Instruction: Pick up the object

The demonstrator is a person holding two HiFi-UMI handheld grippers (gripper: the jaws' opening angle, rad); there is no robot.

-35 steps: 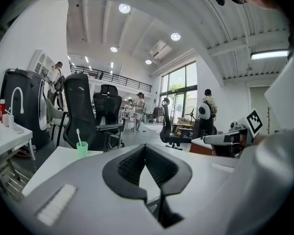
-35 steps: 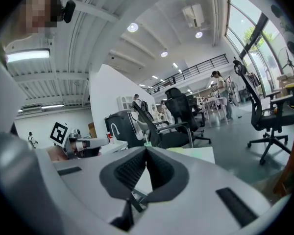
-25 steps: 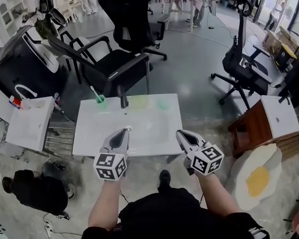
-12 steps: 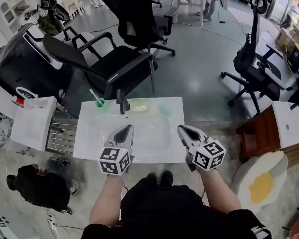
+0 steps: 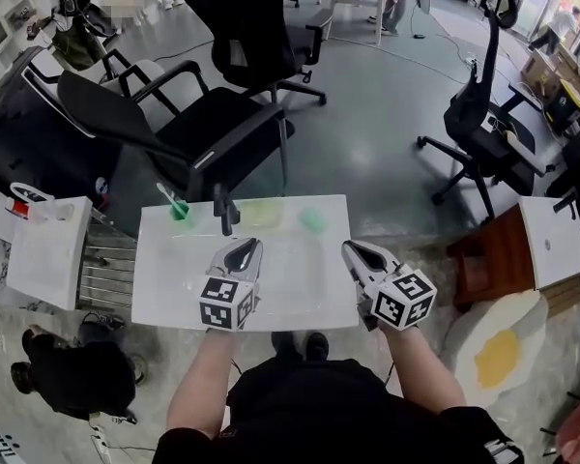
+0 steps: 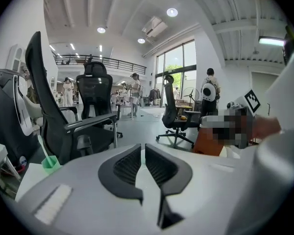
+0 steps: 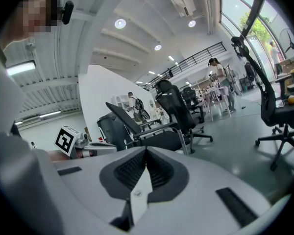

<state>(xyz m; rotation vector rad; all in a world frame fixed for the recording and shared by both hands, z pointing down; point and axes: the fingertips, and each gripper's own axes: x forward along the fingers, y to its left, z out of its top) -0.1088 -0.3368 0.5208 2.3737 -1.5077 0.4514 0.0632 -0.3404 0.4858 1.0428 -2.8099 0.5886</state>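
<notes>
Nearest, the person's bare forearms (image 5: 205, 385) come out of dark clothing that the bottom edge cuts off. Each ends in a gripper held over a white washbasin (image 5: 155, 288). The left gripper (image 5: 244, 246) has its jaws all but together, with a thin slit between them and nothing in it. The right gripper (image 5: 351, 247) has its jaws pressed together on nothing. Both hide part of the bowl beneath.

Along the far rim sit a green cup (image 5: 180, 211) with a toothbrush (image 5: 166, 194) leaning in it, a dark tap (image 5: 225, 211), a pale yellow piece (image 5: 261, 213) and a green lump (image 5: 312, 220) — the last two too washed out to name. Which of these is the object to pick up I cannot tell, and all lie apart from both grippers. Just behind the basin stands a black office chair (image 5: 203, 124) — of the rim's things, the left gripper view catches only the cup, low at its left.
</notes>
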